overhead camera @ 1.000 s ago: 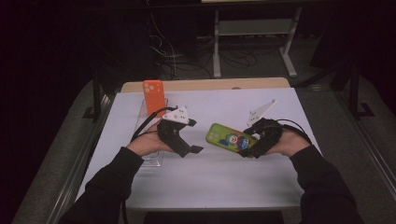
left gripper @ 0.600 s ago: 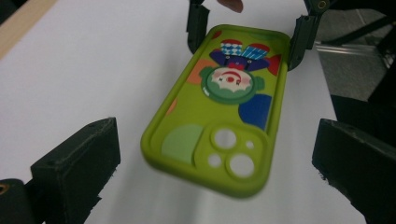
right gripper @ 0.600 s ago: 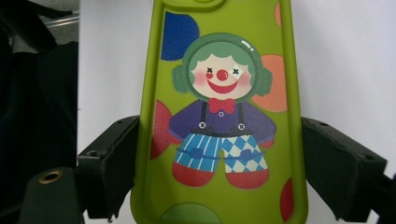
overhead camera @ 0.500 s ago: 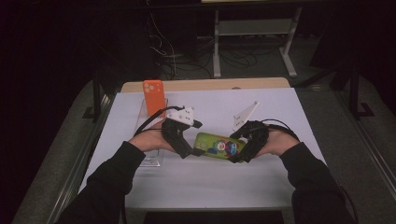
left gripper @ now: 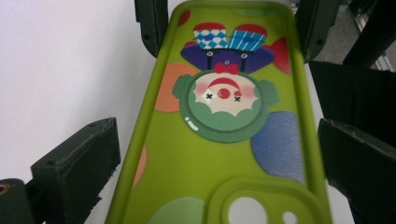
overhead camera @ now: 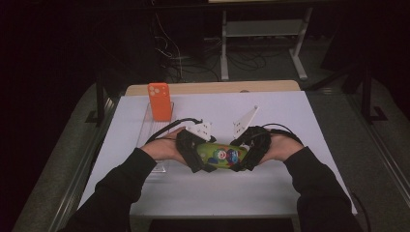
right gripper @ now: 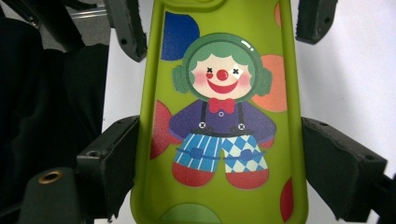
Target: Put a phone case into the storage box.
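A green phone case (overhead camera: 221,154) printed with a clown hangs level just above the white table between both hands. My right gripper (overhead camera: 240,159) is shut on its plain end, pads pressing both long edges (right gripper: 222,163). My left gripper (overhead camera: 205,162) straddles the camera-hole end (left gripper: 217,168). Its jaws stand open, and a thin gap shows beside the left pad (left gripper: 79,170). In the left gripper view the case (left gripper: 224,140) runs away from the camera to the other gripper's jaws at the top. The case (right gripper: 224,107) reaches the top edge of the right gripper view.
An orange phone case (overhead camera: 160,101) stands upright on a clear stand (overhead camera: 151,137) at the table's left rear. The white sheet (overhead camera: 290,116) covers the table, with a wooden strip (overhead camera: 217,87) along the back. Metal rails run down both sides.
My right hand has carried the green case leftward toward the middle. The left hand has come right, so the case's camera end now lies between its jaws.
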`<state>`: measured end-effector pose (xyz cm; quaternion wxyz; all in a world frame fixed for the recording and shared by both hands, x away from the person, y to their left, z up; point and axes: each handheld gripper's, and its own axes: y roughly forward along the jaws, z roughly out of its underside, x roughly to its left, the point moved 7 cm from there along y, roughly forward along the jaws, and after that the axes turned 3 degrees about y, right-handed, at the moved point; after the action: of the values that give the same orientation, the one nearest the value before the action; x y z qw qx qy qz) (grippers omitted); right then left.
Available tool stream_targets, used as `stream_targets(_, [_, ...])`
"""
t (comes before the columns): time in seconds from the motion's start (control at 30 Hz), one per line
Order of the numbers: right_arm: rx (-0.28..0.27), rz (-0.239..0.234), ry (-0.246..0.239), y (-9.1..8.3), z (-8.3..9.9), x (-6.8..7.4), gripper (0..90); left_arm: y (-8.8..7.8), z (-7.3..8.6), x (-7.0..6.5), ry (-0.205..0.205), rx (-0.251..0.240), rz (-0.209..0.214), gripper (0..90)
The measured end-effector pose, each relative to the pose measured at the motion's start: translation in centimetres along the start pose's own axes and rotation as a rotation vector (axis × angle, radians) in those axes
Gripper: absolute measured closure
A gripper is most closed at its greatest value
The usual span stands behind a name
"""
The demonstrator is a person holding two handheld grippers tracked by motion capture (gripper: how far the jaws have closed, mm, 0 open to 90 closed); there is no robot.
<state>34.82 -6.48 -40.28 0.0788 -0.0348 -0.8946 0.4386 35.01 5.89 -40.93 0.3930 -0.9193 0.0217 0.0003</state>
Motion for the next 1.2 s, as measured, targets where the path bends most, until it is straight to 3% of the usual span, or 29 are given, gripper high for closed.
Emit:
stream_targets(0.1, [0.002,-0.003,-0.004,0.1,-0.1,0.1,15.3,0.1,0.2,-0.1,0.005,0.018,0.006,2.3])
stream_targets(0.13, [0.026,-0.006,0.026,0.1,0.0,0.4,15.2,0.2,0.3,-0.1,0.006,0.023,0.006,5.4])
stream_targets(0.2, [0.025,-0.009,0.021,0.1,0.0,0.4,15.2,0.2,0.4,0.0,0.025,0.045,0.011,6.7])
stream_targets(0.33, [0.028,-0.009,0.021,0.1,0.0,0.5,15.2,0.2,0.3,-0.3,0.021,0.035,0.026,11.9])
stream_targets(0.5, [0.031,-0.01,0.009,0.3,0.0,0.6,15.0,0.2,0.5,-0.3,0.046,0.073,0.033,13.9])
stream_targets(0.67, [0.02,-0.01,0.004,0.5,0.1,0.8,14.3,0.3,0.6,-0.6,0.032,0.079,0.046,15.1])
stream_targets(0.7, [0.013,-0.013,0.011,0.4,0.2,0.8,14.0,0.4,0.5,-0.8,0.013,0.058,0.045,15.2])
stream_targets(0.77, [-0.008,-0.015,0.02,0.4,0.3,0.9,10.9,0.3,0.6,-0.8,0.002,0.075,0.028,15.3])
stream_targets(0.93, [-0.056,0.033,0.079,-0.3,0.7,0.2,1.3,0.3,1.1,-0.6,-0.059,0.075,-0.03,15.4])
stream_targets(1.0, [-0.103,0.065,0.071,-0.6,0.9,-0.3,1.3,0.3,1.3,-0.5,-0.086,0.076,-0.062,15.4])
stream_targets(1.2, [-0.156,0.181,0.194,-1.3,2.4,-1.4,0.8,0.1,1.7,0.1,-0.196,0.069,-0.163,15.4])
